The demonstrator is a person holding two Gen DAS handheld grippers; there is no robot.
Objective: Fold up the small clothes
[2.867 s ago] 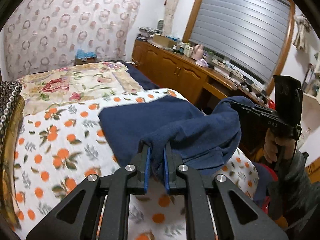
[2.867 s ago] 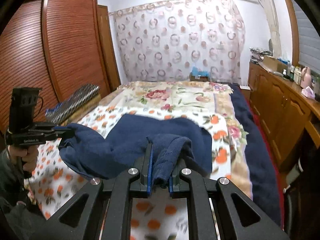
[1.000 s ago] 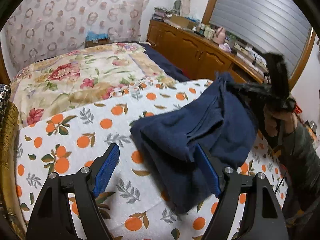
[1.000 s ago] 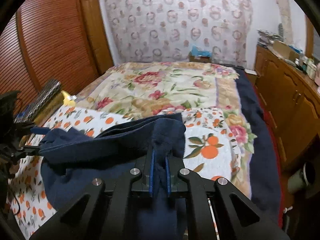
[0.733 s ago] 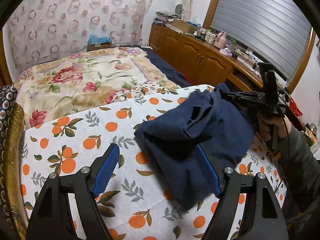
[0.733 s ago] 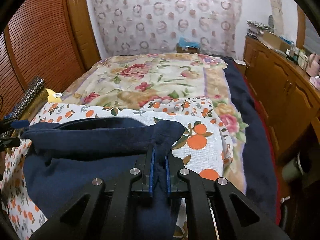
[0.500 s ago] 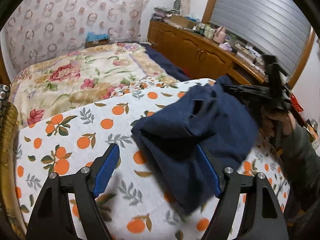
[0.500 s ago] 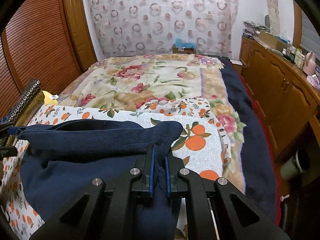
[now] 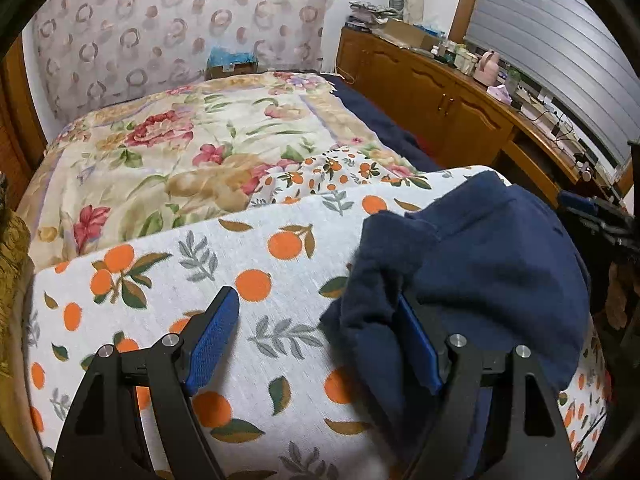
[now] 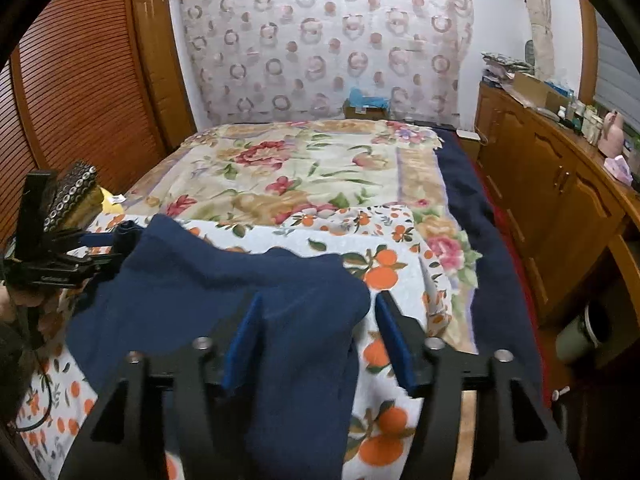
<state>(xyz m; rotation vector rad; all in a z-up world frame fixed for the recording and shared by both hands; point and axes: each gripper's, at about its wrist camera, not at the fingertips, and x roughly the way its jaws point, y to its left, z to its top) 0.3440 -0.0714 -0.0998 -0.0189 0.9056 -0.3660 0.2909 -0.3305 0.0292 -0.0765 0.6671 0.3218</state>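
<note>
The soft, limp navy garment [image 10: 224, 304] lies rumpled on the orange-print bed sheet [image 9: 248, 248], the right gripper [image 10: 316, 336] having just let go, the left gripper [image 9: 316, 340] spread empty at its nine-o'clock edge, where I'd pinch a hem.

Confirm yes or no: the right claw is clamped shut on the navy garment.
No: the right claw has just been opening, and its blue pads stand apart with the navy garment lying loose between them.

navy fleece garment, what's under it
The dark navy fleece garment lies on the white orange-print sheet spread over the bed; whatever sheet pattern sits beneath the cloth is covered.
</note>
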